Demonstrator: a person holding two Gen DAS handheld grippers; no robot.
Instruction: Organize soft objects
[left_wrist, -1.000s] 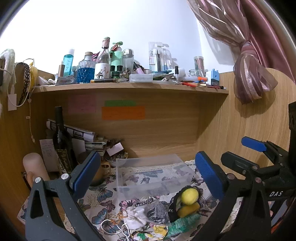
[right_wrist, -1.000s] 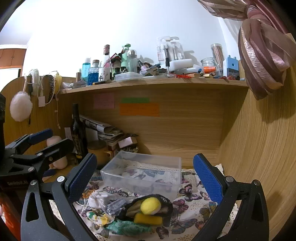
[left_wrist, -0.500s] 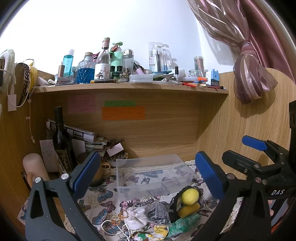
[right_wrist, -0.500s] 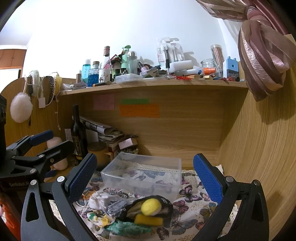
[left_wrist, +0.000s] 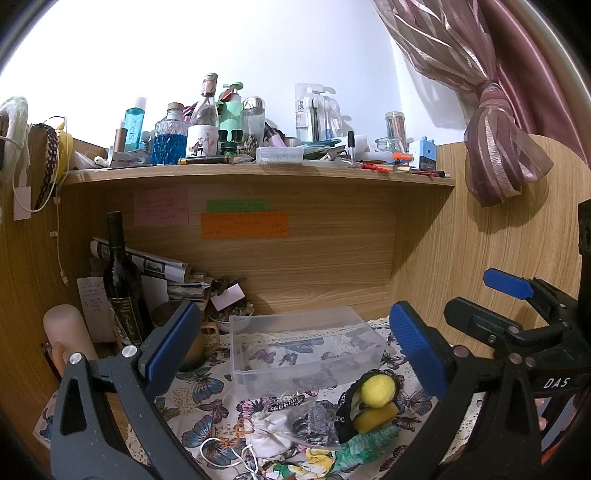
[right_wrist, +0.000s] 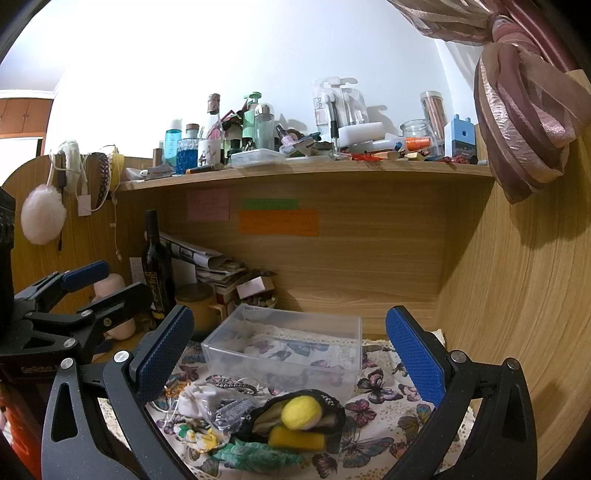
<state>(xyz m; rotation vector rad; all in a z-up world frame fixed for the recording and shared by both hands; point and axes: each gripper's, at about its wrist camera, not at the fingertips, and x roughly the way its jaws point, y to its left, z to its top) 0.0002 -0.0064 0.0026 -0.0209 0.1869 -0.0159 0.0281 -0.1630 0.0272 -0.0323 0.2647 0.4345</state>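
A pile of soft things lies on the butterfly cloth (left_wrist: 199, 391): a yellow pompom (left_wrist: 377, 387) (right_wrist: 301, 412) and yellow sponge (right_wrist: 295, 440) in a black band, a white pouch (left_wrist: 267, 432) (right_wrist: 192, 400), a grey scrunchie (left_wrist: 314, 424), a green scrunchie (right_wrist: 255, 456). An empty clear plastic box (left_wrist: 299, 350) (right_wrist: 284, 347) stands just behind the pile. My left gripper (left_wrist: 291, 347) is open and empty above the pile. My right gripper (right_wrist: 290, 354) is open and empty, to the right of the left one. Each shows in the other's view.
A dark wine bottle (left_wrist: 120, 280), a brown mug (right_wrist: 197, 310), stacked papers and a small bowl crowd the back left. A cluttered wooden shelf (left_wrist: 258, 173) runs overhead. A wooden side wall (right_wrist: 517, 295) and a tied curtain (left_wrist: 495, 155) are at the right.
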